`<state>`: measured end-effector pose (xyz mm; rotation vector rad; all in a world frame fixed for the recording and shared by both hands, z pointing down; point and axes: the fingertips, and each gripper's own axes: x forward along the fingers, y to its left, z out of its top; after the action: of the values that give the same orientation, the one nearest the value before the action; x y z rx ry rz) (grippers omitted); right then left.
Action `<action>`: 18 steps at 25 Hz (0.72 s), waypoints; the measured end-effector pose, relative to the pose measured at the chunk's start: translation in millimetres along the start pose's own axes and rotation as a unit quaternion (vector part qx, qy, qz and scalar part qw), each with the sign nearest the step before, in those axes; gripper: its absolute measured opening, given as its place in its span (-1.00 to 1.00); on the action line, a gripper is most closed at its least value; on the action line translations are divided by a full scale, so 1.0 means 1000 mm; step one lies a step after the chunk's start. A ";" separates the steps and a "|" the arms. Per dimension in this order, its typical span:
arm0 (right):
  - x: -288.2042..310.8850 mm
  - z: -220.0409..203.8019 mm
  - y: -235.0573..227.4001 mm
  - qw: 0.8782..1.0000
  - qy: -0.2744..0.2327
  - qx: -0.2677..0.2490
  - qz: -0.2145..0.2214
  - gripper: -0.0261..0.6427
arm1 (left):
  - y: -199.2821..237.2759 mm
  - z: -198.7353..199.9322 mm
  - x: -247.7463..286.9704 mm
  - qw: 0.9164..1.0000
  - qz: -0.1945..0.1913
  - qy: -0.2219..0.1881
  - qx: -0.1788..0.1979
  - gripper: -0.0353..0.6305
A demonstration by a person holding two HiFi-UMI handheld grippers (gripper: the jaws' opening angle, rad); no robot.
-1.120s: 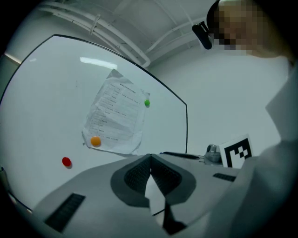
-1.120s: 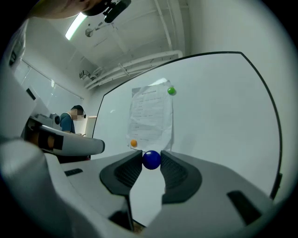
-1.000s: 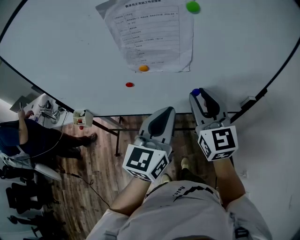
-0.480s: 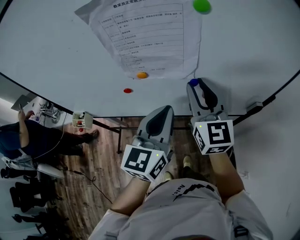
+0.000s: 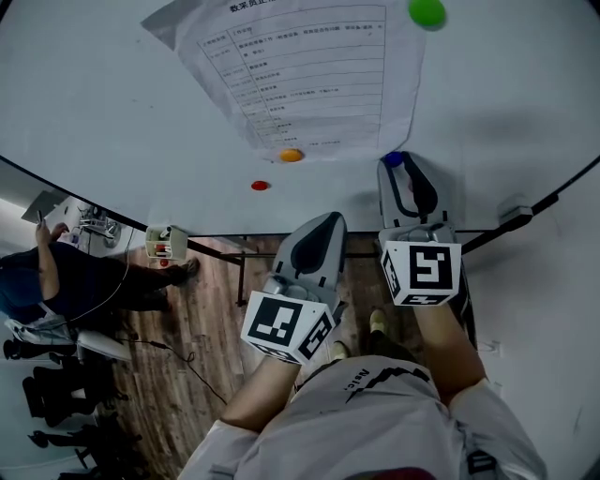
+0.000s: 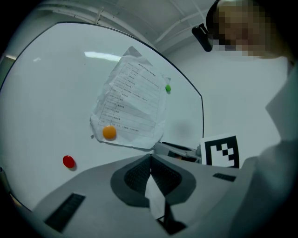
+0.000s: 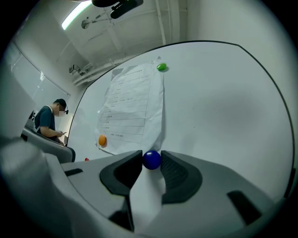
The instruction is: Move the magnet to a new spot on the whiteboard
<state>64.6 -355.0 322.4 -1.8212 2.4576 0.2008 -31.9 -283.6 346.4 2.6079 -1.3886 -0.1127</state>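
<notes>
A blue magnet [image 7: 152,160] sits between the tips of my right gripper [image 7: 152,161], which is shut on it just off the whiteboard [image 5: 112,103]. In the head view the blue magnet [image 5: 394,159] shows at the tip of the right gripper [image 5: 397,167], near the lower right corner of a printed sheet [image 5: 305,75]. My left gripper [image 5: 319,230] hangs lower, below the board's edge, shut with nothing in it. An orange magnet [image 5: 292,156] pins the sheet's bottom, a green magnet [image 5: 427,12] its top right, and a red magnet [image 5: 260,186] sits alone on the board.
The whiteboard's dark frame [image 5: 234,234] runs along its lower edge, with a small tray [image 5: 165,241] hanging at the left. A seated person [image 5: 56,272] is at the far left over a wooden floor [image 5: 202,347]. A white wall [image 5: 553,309] stands right of the board.
My right gripper has carried the blue magnet up the board, from below the sheet toward its lower right corner. The left gripper has stayed put.
</notes>
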 end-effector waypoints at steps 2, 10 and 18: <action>0.002 -0.001 0.000 1.000 -0.001 -0.001 -0.007 -0.54 | 0.003 0.001 -0.001 1.000 0.000 0.000 0.000 -0.86; 0.002 -0.003 0.001 0.999 -0.001 -0.023 -0.031 -0.54 | 0.008 0.003 -0.009 1.000 -0.002 -0.001 -0.002 -0.86; 0.002 -0.003 0.003 0.999 0.006 -0.030 -0.040 -0.53 | 0.009 0.003 -0.016 1.000 -0.001 -0.003 -0.001 -0.86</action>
<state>61.2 -356.4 325.2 -1.9464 2.4053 0.2623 -48.2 -275.4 344.9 2.6095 -1.3873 -0.1222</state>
